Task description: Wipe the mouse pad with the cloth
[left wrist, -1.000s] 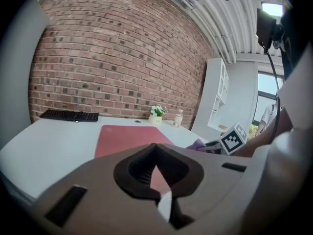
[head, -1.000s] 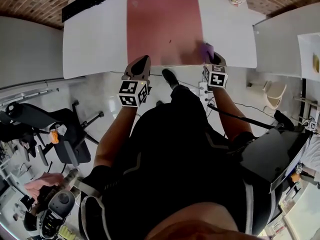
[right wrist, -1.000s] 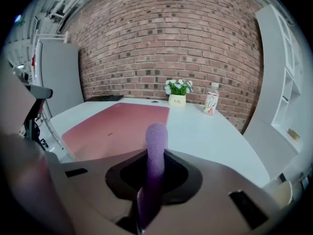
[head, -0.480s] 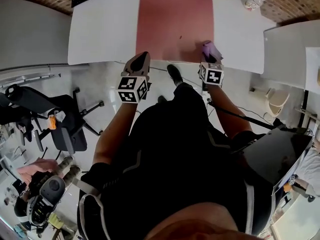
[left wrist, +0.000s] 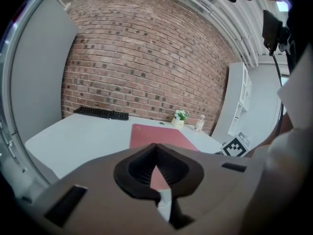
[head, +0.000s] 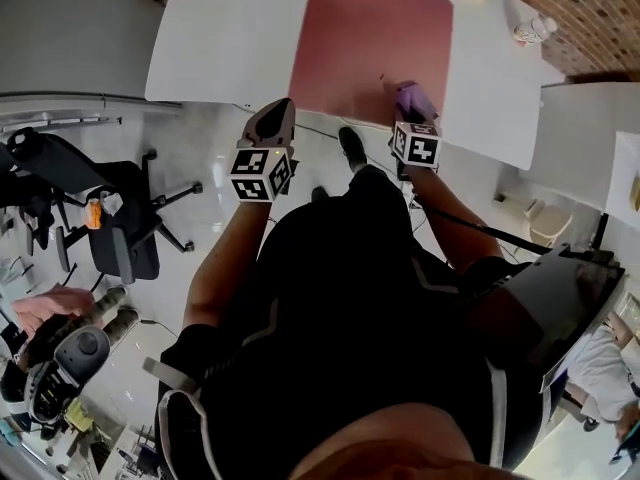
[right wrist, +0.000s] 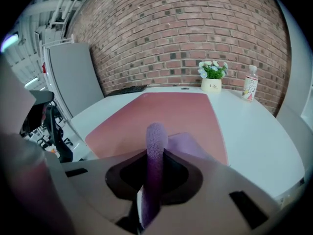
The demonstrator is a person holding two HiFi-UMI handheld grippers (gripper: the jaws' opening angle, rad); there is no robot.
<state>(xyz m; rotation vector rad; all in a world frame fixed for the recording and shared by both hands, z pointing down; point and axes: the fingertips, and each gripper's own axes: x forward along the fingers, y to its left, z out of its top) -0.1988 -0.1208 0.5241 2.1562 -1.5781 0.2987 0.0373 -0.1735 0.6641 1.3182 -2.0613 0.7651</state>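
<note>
Begins at the left with a keyboard (left wrist: 101, 113) set along the far rim of the desk (head: 215, 43), well apart from the work and probably put there to leave the middle free. Holds the left tongs (head: 282, 110) by the near edge of the desk, just beside the near left corner of the mouse pad (head: 370, 28), tips drawn together and gripping nothing (reads as a parked pose, not a working one). Seems held off the pad so as not to block the sweep, yet near enough to pin that corner down should the pad slide. Finds the red pad itself lying flat in the middle of the desk, long side running away from the person, so that all of it can be reached from the near edge. Clamps the right tongs (head: 408, 111) on the purple cloth (head: 412, 96), with one fold pinched upright between the closed tips and the loose remainder spilling forward onto the pad close to its near right corner. Looks like a sensible grip: a firm bite on the fold to stop the cloth slipping out, and a soft free flap to drag across the surface. Points to wiping that is at or near its start, judging by the cloth sitting at one corner. Ends at the far right corner of the desk with a small potted plant (right wrist: 212, 71) and a bottle (right wrist: 250, 88), both clear of the pad and out of the cloth's likely path.
</note>
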